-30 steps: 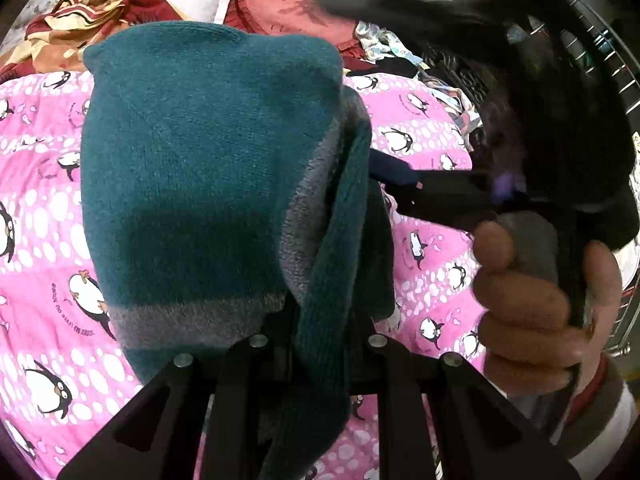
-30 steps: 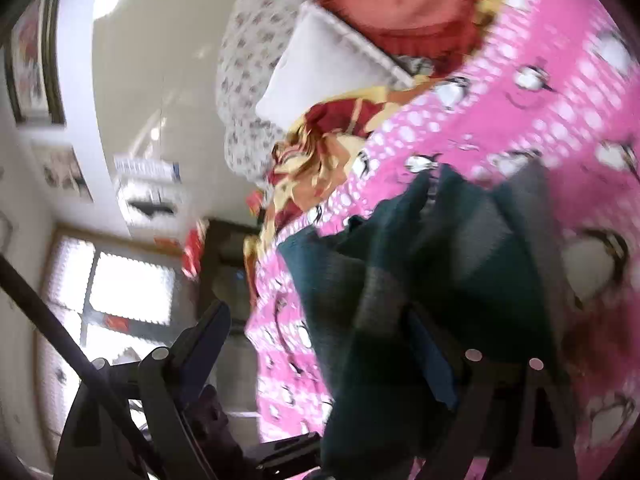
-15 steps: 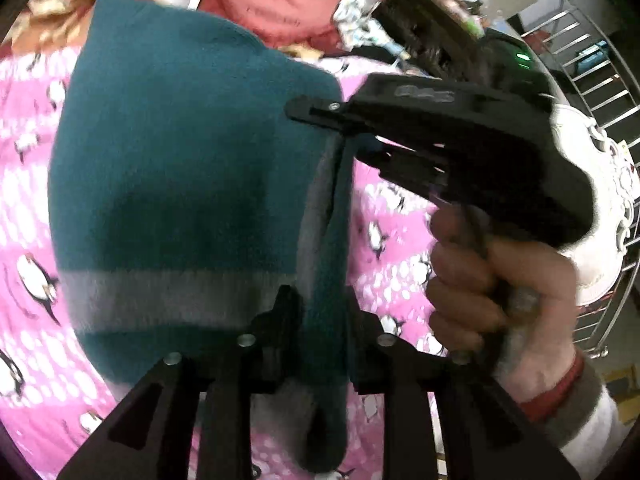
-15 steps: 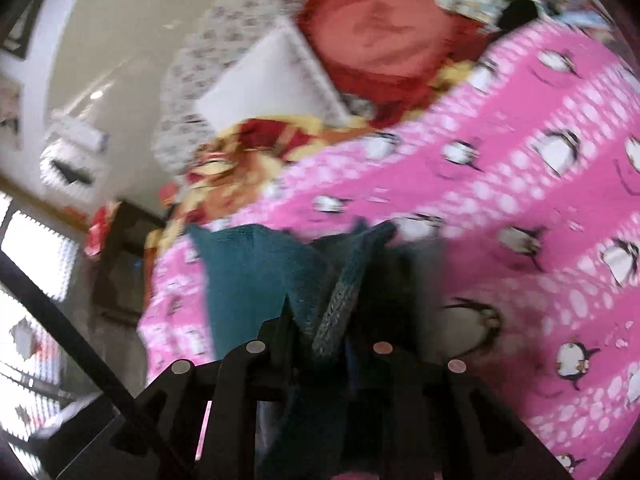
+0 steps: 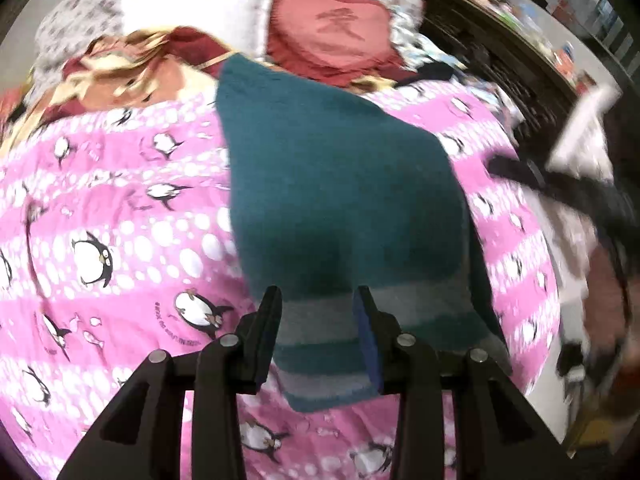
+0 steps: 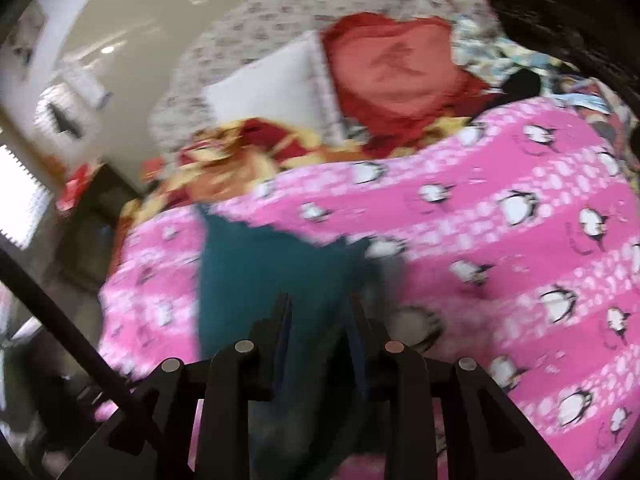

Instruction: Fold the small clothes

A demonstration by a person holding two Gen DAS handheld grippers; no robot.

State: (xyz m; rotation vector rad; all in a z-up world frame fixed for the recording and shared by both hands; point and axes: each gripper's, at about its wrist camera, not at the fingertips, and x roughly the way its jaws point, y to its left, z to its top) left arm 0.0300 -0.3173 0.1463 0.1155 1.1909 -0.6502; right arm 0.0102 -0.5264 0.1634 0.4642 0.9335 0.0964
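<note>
A teal knitted garment [image 5: 340, 184] with grey stripes at its hem lies folded flat on the pink penguin blanket [image 5: 120, 220]. My left gripper [image 5: 318, 304] is open, its jaws apart over the striped hem, holding nothing. In the right wrist view the same teal garment [image 6: 256, 264] lies on the blanket, blurred. My right gripper [image 6: 320, 312] is open over the garment's near edge. The right gripper also shows blurred at the right edge of the left wrist view [image 5: 560, 188].
A red heart-shaped cushion [image 5: 336, 36], a white pillow [image 5: 200, 12] and a red-and-yellow patterned cloth [image 5: 132, 68] lie at the head of the bed. Dark furniture [image 5: 500, 40] stands to the right. A window and a dark cabinet show at the left in the right wrist view.
Both grippers have let go of the teal garment and opened. It was held up and bunched between them; now it lies flat on the blanket. The right gripper has moved off to the right.
</note>
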